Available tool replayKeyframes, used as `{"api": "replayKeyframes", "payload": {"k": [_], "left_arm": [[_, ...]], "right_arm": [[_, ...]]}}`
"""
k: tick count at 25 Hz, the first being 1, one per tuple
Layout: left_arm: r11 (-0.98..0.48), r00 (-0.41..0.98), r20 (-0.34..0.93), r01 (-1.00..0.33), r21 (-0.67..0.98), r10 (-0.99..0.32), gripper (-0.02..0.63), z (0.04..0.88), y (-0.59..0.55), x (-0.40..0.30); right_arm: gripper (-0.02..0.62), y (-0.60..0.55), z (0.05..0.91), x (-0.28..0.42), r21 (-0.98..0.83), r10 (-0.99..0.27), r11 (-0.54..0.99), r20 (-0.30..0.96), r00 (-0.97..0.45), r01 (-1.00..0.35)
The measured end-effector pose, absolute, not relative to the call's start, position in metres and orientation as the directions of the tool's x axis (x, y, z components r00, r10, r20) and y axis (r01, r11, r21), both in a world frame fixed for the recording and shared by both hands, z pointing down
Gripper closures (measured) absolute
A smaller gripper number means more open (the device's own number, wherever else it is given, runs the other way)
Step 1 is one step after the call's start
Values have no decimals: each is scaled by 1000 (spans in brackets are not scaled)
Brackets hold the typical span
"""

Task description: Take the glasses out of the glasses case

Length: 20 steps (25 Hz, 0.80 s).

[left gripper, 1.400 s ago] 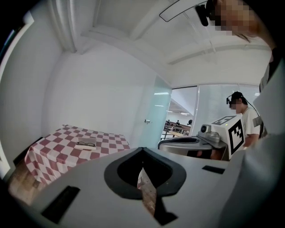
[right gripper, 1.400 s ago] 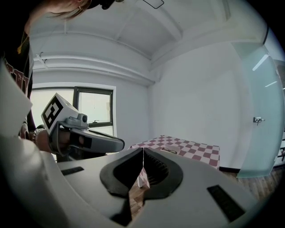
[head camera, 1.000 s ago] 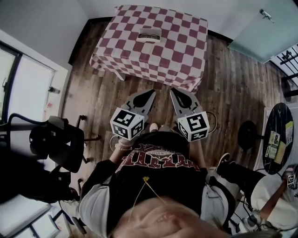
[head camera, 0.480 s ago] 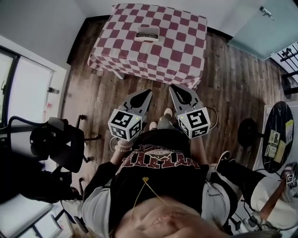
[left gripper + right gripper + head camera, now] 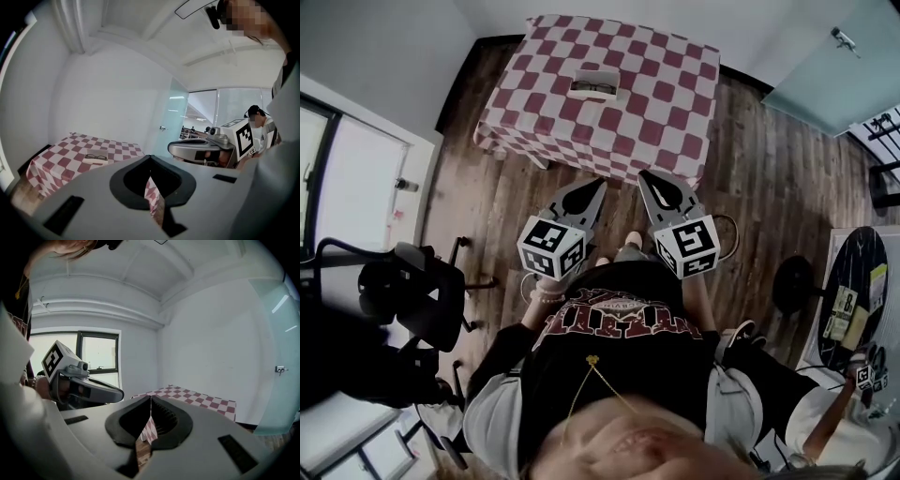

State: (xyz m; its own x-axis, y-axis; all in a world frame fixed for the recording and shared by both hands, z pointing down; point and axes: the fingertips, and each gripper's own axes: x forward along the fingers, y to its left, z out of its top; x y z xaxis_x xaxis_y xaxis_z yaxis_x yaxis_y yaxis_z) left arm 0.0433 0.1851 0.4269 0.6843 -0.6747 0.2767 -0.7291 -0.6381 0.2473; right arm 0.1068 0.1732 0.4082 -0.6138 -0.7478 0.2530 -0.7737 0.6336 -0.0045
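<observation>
I am at the approach step, with nothing grasped yet. I stand on the wooden floor [image 5: 769, 169], well short of the surface [image 5: 661, 98] with its red-and-white checks. The glasses case [image 5: 595, 82] lies open on it, well apart from both my tools. My left hand-held gripper [image 5: 598, 187] has its jaws pressed together with nothing between them. My right hand-held gripper [image 5: 644, 178] is the same, closed on nothing. I hold both close in front of my body, noses aimed at the surface. The glasses [image 5: 96, 157] lie inside the case, towards the middle of the surface. The case's long axis runs across my line of sight, roughly along the near edge of the surface, and the glasses lie along it. The frame front seems turned towards me, though it is too small to be sure. Next, I judge, I must walk up within reach, part one pair of jaws, and come in across the frame at the bridge or a temple
</observation>
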Motion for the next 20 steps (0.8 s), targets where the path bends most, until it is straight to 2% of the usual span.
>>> {"api": "replayKeyframes", "payload": {"k": [20], "left_arm": [[-531, 591, 292, -806, 262, -752, 607, 427, 115, 71]], "right_arm": [[575, 94, 413, 144, 56, -646, 746, 299, -702, -663]]}}
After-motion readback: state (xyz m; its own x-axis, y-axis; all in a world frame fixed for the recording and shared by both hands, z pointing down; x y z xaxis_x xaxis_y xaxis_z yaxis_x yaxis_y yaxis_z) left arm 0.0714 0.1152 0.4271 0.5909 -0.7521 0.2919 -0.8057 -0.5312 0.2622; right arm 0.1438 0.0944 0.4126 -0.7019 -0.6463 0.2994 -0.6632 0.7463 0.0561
